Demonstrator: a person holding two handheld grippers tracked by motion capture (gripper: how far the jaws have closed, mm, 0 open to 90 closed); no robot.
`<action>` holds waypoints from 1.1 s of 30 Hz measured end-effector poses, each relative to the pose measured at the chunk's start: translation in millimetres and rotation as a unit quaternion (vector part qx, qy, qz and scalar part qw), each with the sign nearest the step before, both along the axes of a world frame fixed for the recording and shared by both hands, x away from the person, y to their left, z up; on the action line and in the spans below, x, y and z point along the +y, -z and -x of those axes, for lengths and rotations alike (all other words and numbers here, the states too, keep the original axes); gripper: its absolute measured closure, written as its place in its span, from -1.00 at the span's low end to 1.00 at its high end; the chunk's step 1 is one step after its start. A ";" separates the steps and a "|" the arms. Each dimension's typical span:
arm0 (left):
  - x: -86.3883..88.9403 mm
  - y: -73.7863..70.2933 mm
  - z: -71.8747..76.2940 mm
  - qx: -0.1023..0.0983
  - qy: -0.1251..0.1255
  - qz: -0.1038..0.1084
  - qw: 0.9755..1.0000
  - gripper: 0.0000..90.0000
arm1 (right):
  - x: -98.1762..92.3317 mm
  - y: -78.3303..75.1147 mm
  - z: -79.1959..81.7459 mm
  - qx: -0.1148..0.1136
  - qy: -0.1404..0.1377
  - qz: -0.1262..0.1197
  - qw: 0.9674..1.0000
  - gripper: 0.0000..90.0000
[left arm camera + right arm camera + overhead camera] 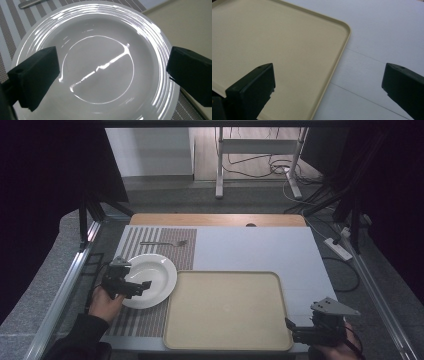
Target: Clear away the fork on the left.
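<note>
Left gripper [142,285] spread wide over white plate [155,270] on striped placemat [145,317], left of tray [227,340]. Drop lower, pinch near rim squarely. Right gripper [292,327] released, idle at tray's near-right corner.

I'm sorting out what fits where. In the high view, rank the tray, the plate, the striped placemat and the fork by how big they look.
1. Tray, largest.
2. Striped placemat; partly covered by the plate and tray, so its place after the tray is unsure.
3. Plate.
4. Fork, smallest.

Both grippers are black with blocky jaws, the right gripper [290,327] topped by a grey three-cornered plate; dark sleeve.
</note>
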State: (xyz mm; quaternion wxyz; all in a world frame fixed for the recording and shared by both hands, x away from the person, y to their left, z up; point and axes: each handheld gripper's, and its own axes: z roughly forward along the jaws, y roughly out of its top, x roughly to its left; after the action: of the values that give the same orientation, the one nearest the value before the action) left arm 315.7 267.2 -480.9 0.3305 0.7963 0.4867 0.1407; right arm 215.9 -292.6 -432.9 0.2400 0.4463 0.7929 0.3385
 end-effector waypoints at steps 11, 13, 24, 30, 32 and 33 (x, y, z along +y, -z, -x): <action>-2.3 1.4 -20.6 -0.006 -0.005 -0.013 1.000 -1.00 | 0.3 0.2 -0.2 0.001 -0.001 0.001 1.000 -1.00; -2.3 1.4 -24.9 -0.005 -0.005 -0.007 1.000 -1.00 | 0.3 0.2 -0.3 0.001 -0.001 0.001 1.000 -1.00; -2.8 5.9 -50.4 0.009 0.002 0.002 1.000 -1.00 | 0.3 0.3 -0.5 0.002 -0.001 0.001 1.000 -1.00; -0.9 9.6 -65.9 0.017 0.002 0.006 1.000 -1.00 | 0.4 0.4 -0.7 0.003 -0.001 0.001 1.000 -1.00; -1.0 10.8 -71.1 0.019 0.001 0.007 1.000 -1.00 | 0.3 0.4 -0.7 0.003 -0.001 0.001 1.000 -1.00; -1.2 11.3 -73.6 0.020 0.000 0.007 1.000 -1.00 | 0.4 0.4 -0.8 0.003 -0.001 0.001 1.000 -1.00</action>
State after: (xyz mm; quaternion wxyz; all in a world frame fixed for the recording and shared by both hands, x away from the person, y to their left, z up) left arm 389.4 266.0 -492.2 0.3267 0.7964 0.4943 0.1214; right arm 216.7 -292.3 -433.3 0.2377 0.4461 0.7946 0.3364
